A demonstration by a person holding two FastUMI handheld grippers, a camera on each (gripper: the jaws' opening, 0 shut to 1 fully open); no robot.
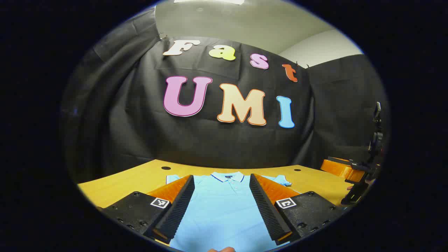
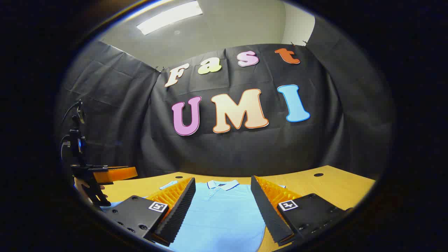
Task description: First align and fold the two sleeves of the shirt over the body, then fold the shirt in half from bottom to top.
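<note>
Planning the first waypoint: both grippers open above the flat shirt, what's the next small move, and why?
Probably lower the left gripper toward a sleeve. The shirt lies flat on the table, collar away, sleeves still spread; both grippers, the right gripper too, are open and holding nothing.

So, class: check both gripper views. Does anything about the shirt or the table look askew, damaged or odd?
Nothing stands out. The light blue shirt lies flat and face up on the wooden table, collar away from the cameras, sleeves spread and not yet folded. Both grippers, left and right, are open above it.
</note>
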